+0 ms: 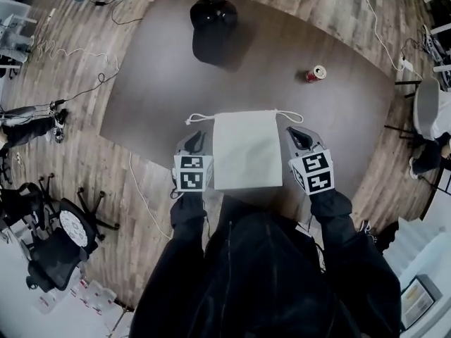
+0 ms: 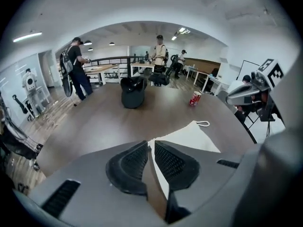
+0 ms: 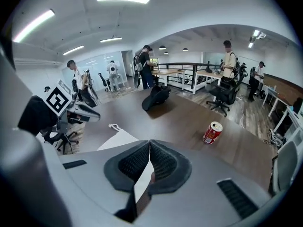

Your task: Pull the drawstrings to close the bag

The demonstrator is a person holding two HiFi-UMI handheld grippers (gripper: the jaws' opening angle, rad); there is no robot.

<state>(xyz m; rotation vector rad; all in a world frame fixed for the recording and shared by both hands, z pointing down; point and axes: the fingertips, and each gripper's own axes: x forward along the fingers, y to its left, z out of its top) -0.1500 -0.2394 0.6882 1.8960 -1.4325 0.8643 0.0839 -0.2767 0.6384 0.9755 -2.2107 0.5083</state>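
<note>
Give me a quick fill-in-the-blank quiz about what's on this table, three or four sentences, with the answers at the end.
1. The bag lying flat on the table is ____ in colour.
2. The can on the table to the right of the bag is ____.
3. The jaws of the left gripper and the right gripper are both ____.
4. The cap at the far side of the table is ____.

Missing words: white; red; shut; black.

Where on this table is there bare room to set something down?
Bare: the wide stretch between the white bag and the black object, and the far left side. Crowded: the near edge, where left tongs and right tongs flank the bag.
</note>
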